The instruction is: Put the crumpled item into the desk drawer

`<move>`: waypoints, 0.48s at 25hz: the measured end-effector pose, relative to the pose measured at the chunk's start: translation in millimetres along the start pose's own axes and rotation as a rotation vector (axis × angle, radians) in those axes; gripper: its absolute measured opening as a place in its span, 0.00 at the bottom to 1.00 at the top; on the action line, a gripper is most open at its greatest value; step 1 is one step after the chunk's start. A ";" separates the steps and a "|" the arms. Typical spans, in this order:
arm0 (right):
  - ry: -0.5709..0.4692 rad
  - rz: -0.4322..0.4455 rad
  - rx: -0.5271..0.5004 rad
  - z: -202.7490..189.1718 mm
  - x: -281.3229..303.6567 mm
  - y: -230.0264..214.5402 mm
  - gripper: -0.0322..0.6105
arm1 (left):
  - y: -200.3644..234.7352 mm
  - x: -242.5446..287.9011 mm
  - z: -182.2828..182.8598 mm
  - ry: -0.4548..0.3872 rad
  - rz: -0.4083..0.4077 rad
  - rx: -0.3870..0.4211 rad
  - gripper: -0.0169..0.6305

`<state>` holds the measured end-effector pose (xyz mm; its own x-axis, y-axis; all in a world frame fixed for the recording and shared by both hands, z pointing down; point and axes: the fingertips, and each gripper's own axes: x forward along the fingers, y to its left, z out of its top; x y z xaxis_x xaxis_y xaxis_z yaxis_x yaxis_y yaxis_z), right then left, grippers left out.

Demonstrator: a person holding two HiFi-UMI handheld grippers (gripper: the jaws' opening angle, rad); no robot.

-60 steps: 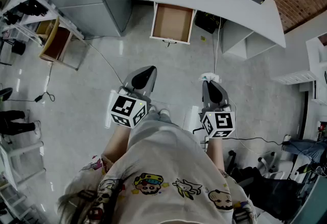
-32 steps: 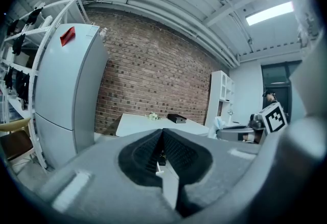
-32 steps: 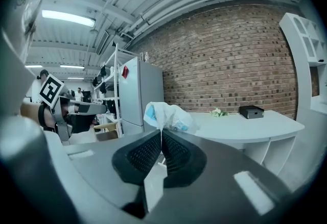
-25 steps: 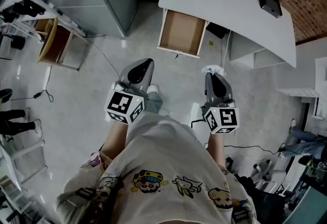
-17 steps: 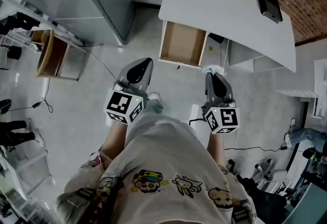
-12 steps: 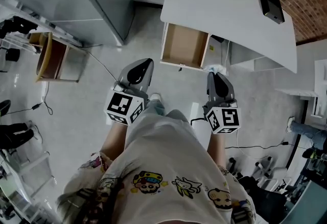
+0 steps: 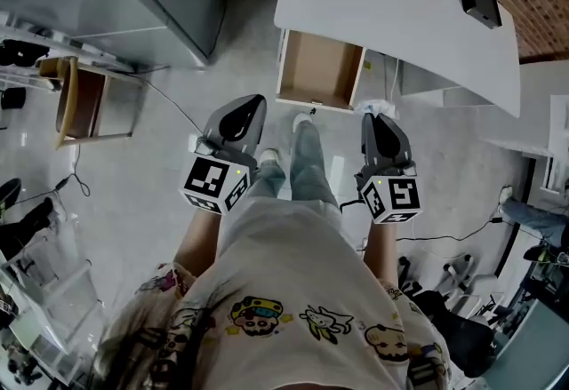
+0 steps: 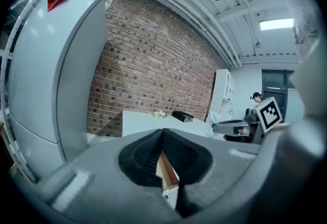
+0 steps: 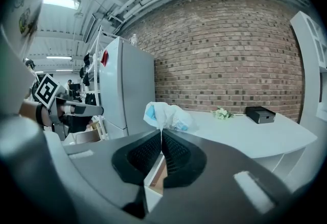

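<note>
Brick wall (image 9: 230,65) backs the white desk (image 7: 391,15), whose drawer (image 7: 320,68) stands pulled open toward the near side, bare inside. The right gripper (image 9: 162,135) has its 2 jaws pressed onto 1 thin fold of the crumpled item (image 9: 166,115), which bulges beyond the tips, near the drawer's right corner but not over it. The left gripper (image 8: 162,132) is closed on nothing. Likely risks: the slight pinch slipping, or a release short of the opening, dropping it on the floor (image 7: 236,42).

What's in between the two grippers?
In the head view, the person's jeans-clad leg and shoe lie between the left gripper and right gripper.
</note>
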<state>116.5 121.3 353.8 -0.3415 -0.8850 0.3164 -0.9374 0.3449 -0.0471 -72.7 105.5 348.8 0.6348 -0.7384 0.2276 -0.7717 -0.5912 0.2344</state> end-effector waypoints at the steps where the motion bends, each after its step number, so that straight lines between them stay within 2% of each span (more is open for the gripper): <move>1: 0.004 0.005 0.001 -1.3 5.3 -3.7 0.07 | 1.9 5.3 0.2 0.000 0.004 0.000 0.03; 12: -0.004 0.104 -0.011 27.5 91.2 -59.5 0.07 | 27.4 97.7 36.6 -0.032 0.073 0.008 0.03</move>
<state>139.3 11.5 359.4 -0.4371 -0.8457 0.3062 -0.8962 0.4383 -0.0690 -33.2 5.3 343.0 0.5751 -0.7898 0.2131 -0.8165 -0.5377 0.2103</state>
